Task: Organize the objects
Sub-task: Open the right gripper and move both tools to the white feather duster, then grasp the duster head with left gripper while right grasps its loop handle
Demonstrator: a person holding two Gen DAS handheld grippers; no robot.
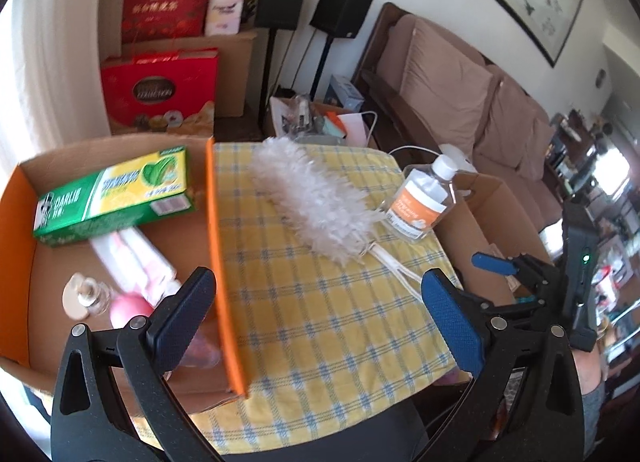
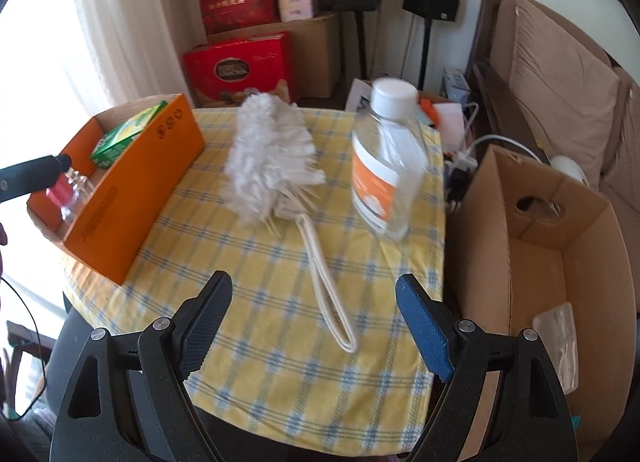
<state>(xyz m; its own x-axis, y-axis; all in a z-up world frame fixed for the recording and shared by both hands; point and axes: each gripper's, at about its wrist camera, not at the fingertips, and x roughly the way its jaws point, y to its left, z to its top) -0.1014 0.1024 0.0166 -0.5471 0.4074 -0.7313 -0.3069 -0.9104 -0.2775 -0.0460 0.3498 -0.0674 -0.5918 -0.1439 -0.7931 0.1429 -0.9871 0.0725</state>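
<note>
Your left black two-finger gripper with blue textured pads points downward, its jaws spread wide with nothing between them. Your right black two-finger gripper with blue textured pads tilts down the same way, jaws wide apart and gripping nothing.

Left wrist view: looking steeply down from close above the desk, toward the orange box at its left. Right wrist view: also angled down, from the desk's near edge. Shared by both: checked cloth, duster, bottle, far wall.
</note>
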